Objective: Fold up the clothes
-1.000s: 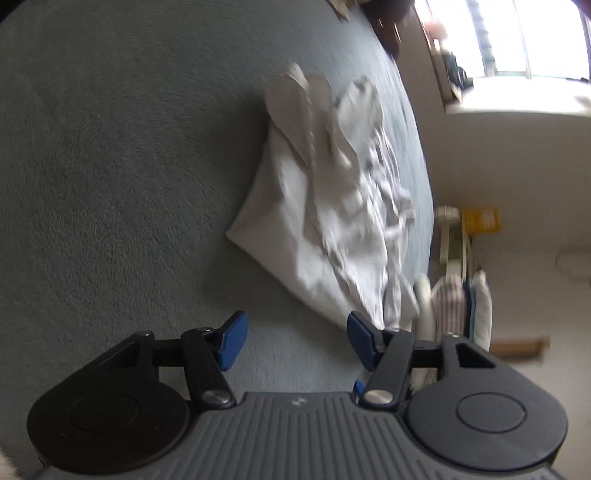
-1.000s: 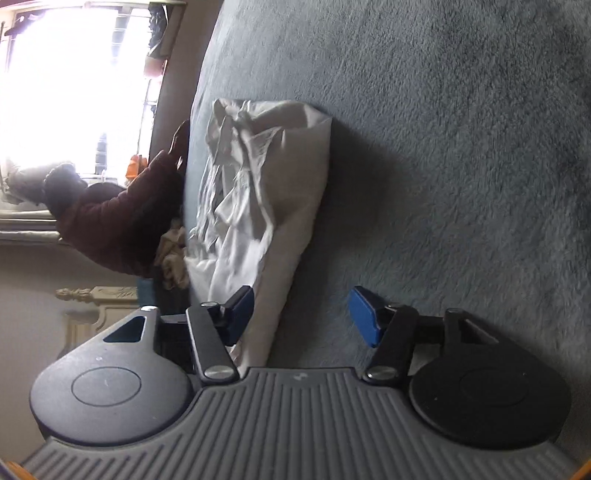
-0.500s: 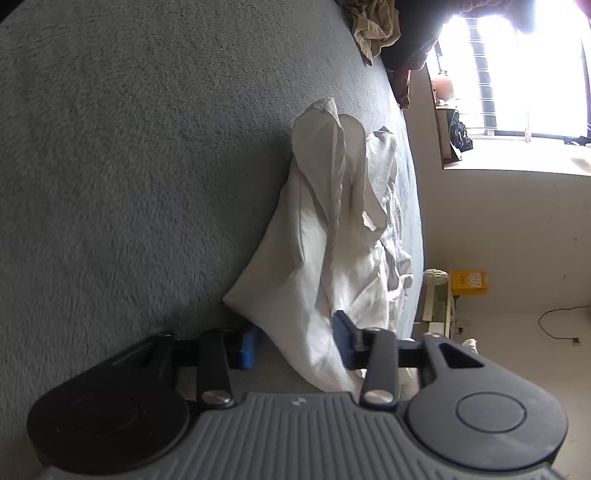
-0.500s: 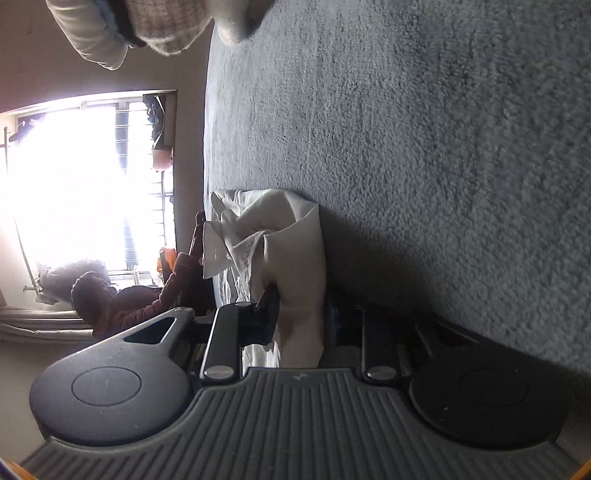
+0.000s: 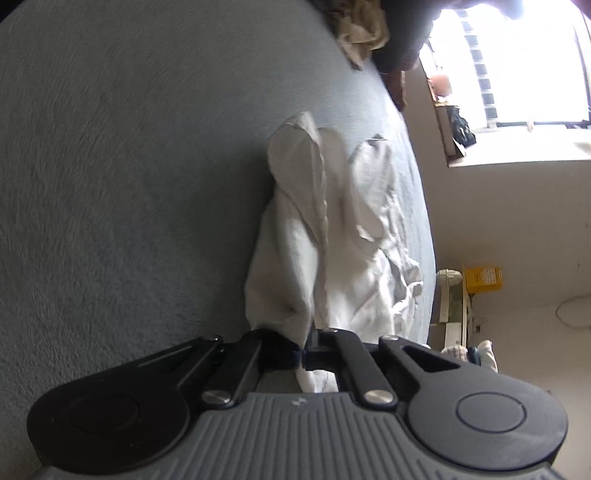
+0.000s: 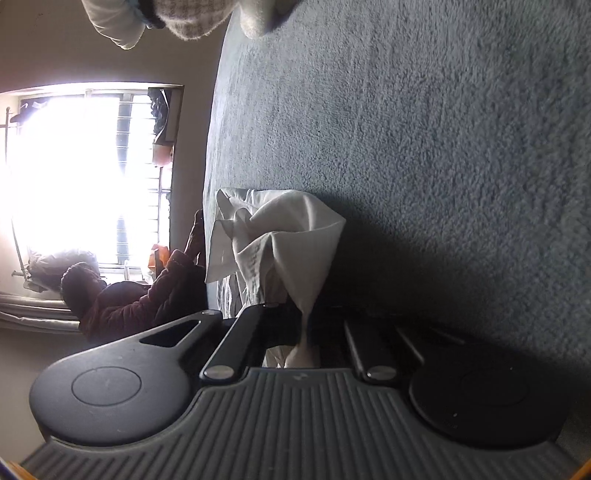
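Note:
A crumpled white garment (image 5: pixel 332 236) lies on a grey fleece bed cover (image 5: pixel 129 184). My left gripper (image 5: pixel 303 356) is shut on the garment's near corner, and the cloth bunches between the jaws. In the right wrist view the same white garment (image 6: pixel 291 240) rises in a peak from the cover (image 6: pixel 424 147). My right gripper (image 6: pixel 304 332) is shut on another corner of it, with a strip of cloth hanging between the jaws.
A dark red jacket (image 6: pixel 140 295) lies at the bed's edge by a bright window (image 6: pixel 81 177). A beige cloth (image 5: pixel 358 33) sits at the far end of the cover. Folded pale clothes (image 6: pixel 177 18) lie at the other end. A wall and a yellow box (image 5: pixel 482 278) stand beyond the bed.
Both grippers were open beside the garment a second ago. They moved onto its corners and closed on the cloth, which now lifts slightly off the cover.

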A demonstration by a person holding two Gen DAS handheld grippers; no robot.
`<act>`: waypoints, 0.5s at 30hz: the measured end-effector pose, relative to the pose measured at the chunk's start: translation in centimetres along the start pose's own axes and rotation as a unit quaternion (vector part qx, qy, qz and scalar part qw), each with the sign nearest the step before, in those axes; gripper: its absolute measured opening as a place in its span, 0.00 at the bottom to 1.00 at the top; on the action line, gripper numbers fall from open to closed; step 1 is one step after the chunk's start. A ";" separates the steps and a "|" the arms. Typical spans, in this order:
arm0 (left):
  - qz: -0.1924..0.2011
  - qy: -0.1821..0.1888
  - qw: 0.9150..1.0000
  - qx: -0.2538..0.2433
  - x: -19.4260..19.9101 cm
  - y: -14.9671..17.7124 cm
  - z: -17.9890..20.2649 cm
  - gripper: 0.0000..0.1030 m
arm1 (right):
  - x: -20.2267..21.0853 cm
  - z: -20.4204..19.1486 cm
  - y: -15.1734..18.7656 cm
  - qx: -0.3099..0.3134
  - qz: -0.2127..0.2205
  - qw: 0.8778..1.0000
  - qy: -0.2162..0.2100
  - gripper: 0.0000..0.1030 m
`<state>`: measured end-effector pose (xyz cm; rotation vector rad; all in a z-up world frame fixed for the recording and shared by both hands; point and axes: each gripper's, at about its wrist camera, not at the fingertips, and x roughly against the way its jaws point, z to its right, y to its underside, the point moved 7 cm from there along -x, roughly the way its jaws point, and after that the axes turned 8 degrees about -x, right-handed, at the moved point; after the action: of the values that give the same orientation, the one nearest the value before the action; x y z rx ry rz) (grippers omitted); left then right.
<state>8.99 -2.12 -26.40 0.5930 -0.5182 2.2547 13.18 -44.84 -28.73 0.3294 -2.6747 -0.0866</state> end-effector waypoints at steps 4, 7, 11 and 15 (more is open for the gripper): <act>-0.005 0.003 1.000 -0.008 1.5 0.1 0.7 0.01 | 0.4 -0.5 0.2 0.011 -0.005 1.000 0.008 0.01; -0.012 -0.001 1.000 -0.020 2.7 0.4 1.0 0.01 | 1.4 -0.4 0.5 0.011 -0.008 1.000 0.014 0.01; -0.030 -0.012 0.999 -0.037 3.7 0.5 0.6 0.01 | 3.0 0.0 1.1 0.006 -0.011 1.000 0.025 0.01; -0.052 -0.018 0.997 -0.055 6.1 2.5 0.2 0.01 | 5.8 1.4 1.9 0.005 -0.018 0.999 0.037 0.01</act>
<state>3.40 -0.51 -23.35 0.5913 -0.6124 2.1065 7.08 -44.44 -27.36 0.3770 -2.5982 -0.0697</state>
